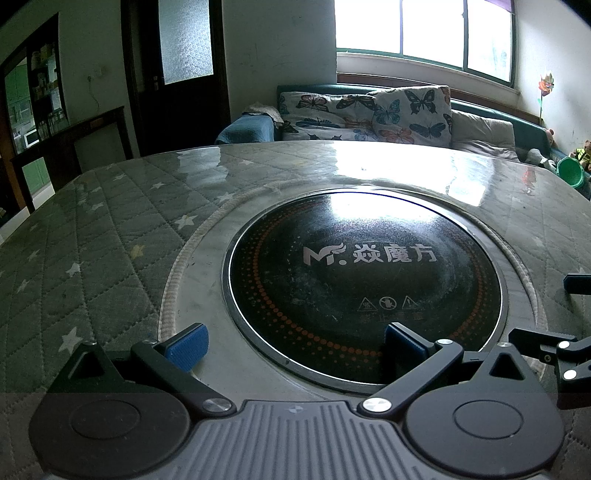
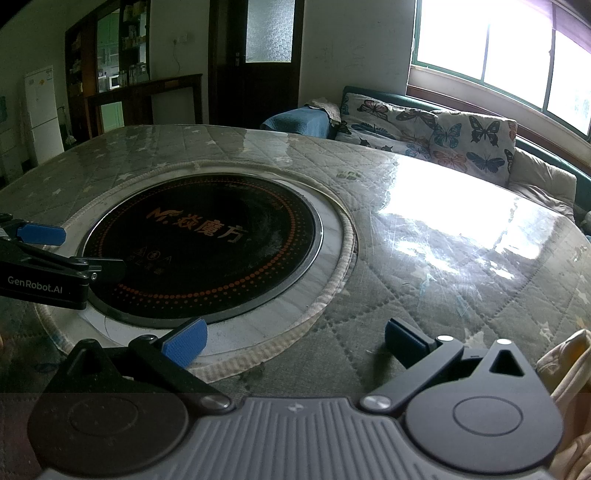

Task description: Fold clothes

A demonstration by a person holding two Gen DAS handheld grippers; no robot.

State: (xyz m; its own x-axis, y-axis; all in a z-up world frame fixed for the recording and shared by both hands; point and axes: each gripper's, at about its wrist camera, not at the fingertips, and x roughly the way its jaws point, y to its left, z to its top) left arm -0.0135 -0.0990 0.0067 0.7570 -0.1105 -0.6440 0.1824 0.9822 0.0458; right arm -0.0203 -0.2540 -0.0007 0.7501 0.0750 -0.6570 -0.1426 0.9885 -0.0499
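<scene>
1. Quilted grey-green fabric with pale stars covers the table (image 1: 110,229), and a clear glossy sheet lies over it, throwing back the window (image 1: 424,33) light.
2. Set into the table's middle is a round black cooktop (image 1: 364,284) with a ring of orange dots, a white logo and a metal rim.
3. From the left wrist view, the left gripper (image 1: 293,347) hovers low at the near edge of the cooktop, its blue-padded fingers (image 1: 186,347) spread wide with nothing between them.
4. From the right wrist view, the right gripper (image 2: 295,345) sits over the quilted cover just to the right of the cooktop, its fingers (image 2: 184,345) likewise held wide apart and empty.
5. Each gripper shows at the edge of the other's view, so the two are near one another, side by side.
6. A cream-yellow garment (image 2: 567,373) lies bunched at the right edge of the right wrist view, just beside that gripper's body; whether it touches the gripper cannot be told, and most of it is cut off by the frame.
7. Beyond the table stands a sofa with butterfly-print cushions (image 1: 369,114) and a blue blanket (image 1: 247,131) on its arm, below the window.
8. A dark wooden door (image 2: 258,59) with a frosted pane stands in the back wall, with shelves and a white fridge (image 2: 42,110) farther left.
</scene>
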